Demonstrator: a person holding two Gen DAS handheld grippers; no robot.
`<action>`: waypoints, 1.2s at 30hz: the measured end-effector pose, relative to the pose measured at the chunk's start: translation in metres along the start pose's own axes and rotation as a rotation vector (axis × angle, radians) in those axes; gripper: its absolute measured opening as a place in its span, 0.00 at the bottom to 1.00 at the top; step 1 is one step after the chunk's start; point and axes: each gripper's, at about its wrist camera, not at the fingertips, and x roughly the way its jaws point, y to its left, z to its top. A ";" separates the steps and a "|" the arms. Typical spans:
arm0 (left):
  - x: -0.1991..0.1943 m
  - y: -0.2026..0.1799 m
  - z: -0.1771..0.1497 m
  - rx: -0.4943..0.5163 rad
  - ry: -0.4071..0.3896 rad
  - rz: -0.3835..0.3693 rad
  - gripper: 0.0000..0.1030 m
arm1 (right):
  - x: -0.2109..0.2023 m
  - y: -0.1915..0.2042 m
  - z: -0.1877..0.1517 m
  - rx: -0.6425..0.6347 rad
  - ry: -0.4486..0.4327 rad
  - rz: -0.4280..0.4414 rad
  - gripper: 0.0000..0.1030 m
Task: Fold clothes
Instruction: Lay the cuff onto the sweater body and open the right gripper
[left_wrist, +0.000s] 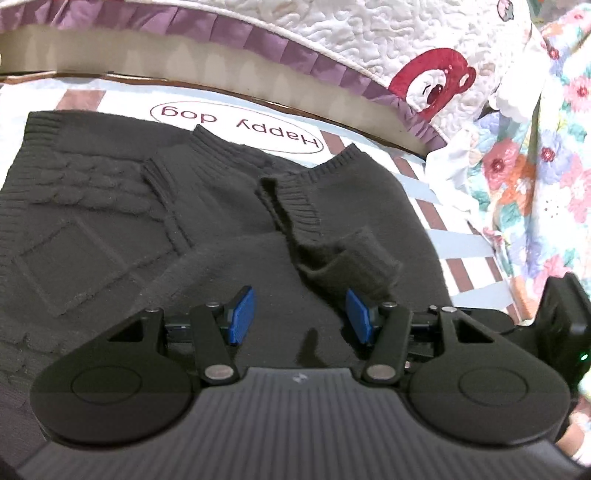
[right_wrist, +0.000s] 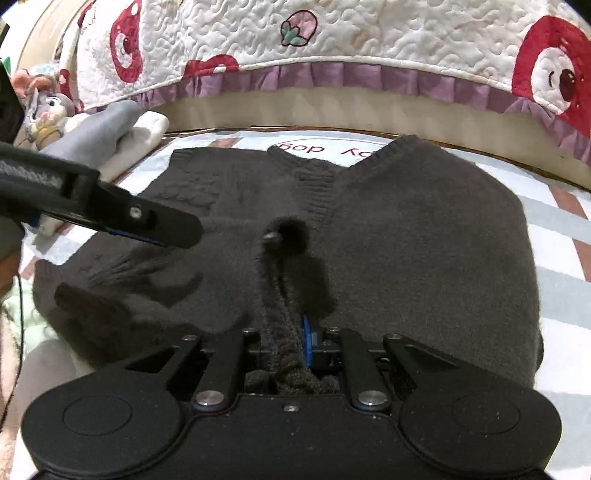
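Folding is mid-way by the look of it: the dark grey knit sweater (right_wrist: 406, 229) lies spread flat on the striped bed sheet (right_wrist: 561, 236), neckline toward the far edge near the quilted headboard cover (right_wrist: 332, 40), right over the "Happy dog" print (left_wrist: 236, 127). One side already looks brought in over the body, cuff and all, though I can't say for sure how many layers are stacked there.

Right gripper (right_wrist: 291, 339) is clamped on a bunched strip of the knit, probably a sleeve or a folded edge, with the fabric running up from between the blue pads and ending in a little hump over the middle of the sweater. Left gripper (left_wrist: 301, 314) has its fingers spread apart with nothing between them, hovering just above the sweater near the ribbed cuff (left_wrist: 354, 266) that sits curled up on top. In the right view it comes in from the left side, close over the cloth.

My guess at the step: laying a sleeve across the chest. Next move probably calls for keeping that strip taut and setting it down flat without dragging the layers underneath, with the free gripper pinning or smoothing. Chunky knit like this tends to bunch and spring back, so go slow.
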 end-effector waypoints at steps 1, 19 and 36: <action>-0.004 0.001 0.000 0.016 0.000 0.017 0.52 | -0.002 0.000 0.001 0.018 -0.013 -0.012 0.15; -0.115 0.168 -0.031 -0.306 -0.064 0.277 0.56 | 0.002 0.039 0.007 -0.076 0.139 0.085 0.42; -0.128 0.182 -0.065 -0.567 -0.032 0.260 0.76 | -0.010 0.058 0.007 -0.102 0.067 0.040 0.48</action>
